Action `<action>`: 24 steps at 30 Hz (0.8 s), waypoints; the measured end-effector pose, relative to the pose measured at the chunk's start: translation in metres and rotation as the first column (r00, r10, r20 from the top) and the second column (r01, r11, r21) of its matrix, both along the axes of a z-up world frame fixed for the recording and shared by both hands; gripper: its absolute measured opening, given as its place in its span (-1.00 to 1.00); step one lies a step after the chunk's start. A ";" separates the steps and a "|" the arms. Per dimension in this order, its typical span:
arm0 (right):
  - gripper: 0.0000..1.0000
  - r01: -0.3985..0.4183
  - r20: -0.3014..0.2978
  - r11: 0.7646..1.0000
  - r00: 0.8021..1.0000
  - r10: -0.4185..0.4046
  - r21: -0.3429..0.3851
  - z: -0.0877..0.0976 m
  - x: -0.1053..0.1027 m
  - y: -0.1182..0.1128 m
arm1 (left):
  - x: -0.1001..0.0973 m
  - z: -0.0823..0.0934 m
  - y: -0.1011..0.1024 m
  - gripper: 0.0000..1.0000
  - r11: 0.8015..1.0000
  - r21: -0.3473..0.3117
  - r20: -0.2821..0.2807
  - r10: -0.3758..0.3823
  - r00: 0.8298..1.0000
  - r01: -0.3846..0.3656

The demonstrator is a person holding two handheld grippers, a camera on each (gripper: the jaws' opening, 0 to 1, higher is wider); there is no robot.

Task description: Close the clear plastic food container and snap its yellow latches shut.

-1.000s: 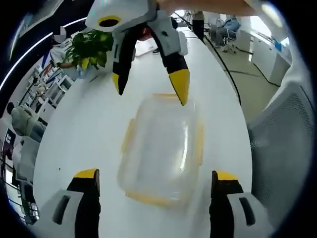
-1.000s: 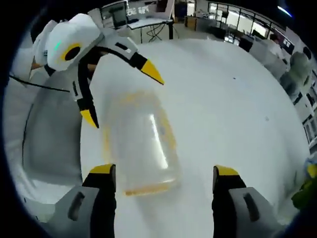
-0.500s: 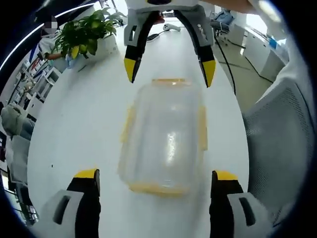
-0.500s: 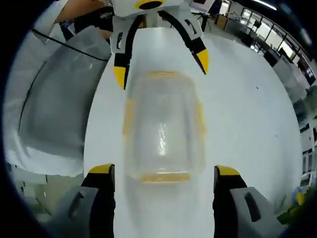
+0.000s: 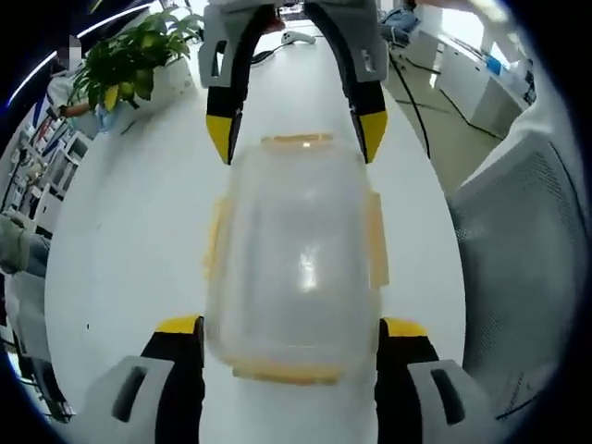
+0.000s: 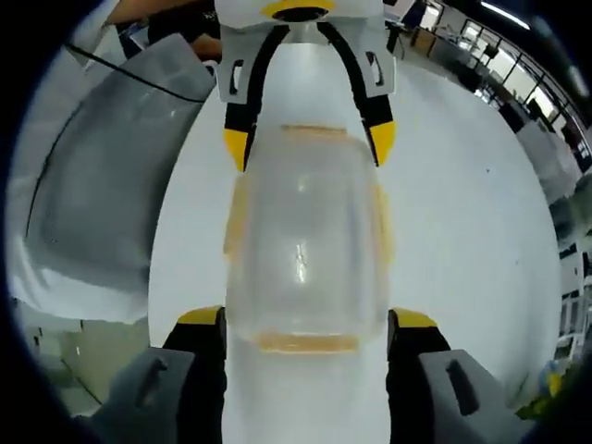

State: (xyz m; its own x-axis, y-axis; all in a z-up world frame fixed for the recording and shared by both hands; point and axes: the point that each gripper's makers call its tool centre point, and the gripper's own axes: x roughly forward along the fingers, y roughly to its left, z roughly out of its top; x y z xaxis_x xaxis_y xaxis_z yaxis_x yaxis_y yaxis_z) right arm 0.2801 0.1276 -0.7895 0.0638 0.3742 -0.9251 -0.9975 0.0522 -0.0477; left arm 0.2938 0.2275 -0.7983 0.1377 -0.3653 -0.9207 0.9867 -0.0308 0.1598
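Left gripper view: container [image 5: 296, 268] lay on counter [image 5: 129, 240], long axis running between the 2 grippers; left gripper [image 5: 289, 335], jaws wide, straddled near end, gripping nothing.

Right gripper view: right gripper [image 6: 305, 324], likewise wide and empty, bracketed opp. end.

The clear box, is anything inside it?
Empty: through the clear box you see just the white table, nothing inside.

The food container [image 5: 294, 264] is clear, glossy plastic (a bright glint sits on its lid), with opaque yellow plastic latches [image 5: 376, 239]. Under it, the white table [image 5: 139, 231] looks smooth and satin. Beside the table, a chair back [image 6: 88, 199] shows grey mesh cloth.
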 end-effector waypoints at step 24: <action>0.36 -0.020 -0.003 1.000 1.000 0.020 0.006 -0.001 0.001 0.034 | 0.000 0.001 0.033 0.47 1.000 0.003 -0.006 0.022 1.000 -0.022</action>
State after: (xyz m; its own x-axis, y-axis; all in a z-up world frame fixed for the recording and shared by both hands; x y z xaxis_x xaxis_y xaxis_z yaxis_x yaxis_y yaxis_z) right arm 0.2812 0.1618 -0.7901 0.0537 0.3807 -0.9231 -0.9985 0.0321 -0.0449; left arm 0.2942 0.2603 -0.7973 0.1400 -0.3593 -0.9227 0.9880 -0.0101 0.1539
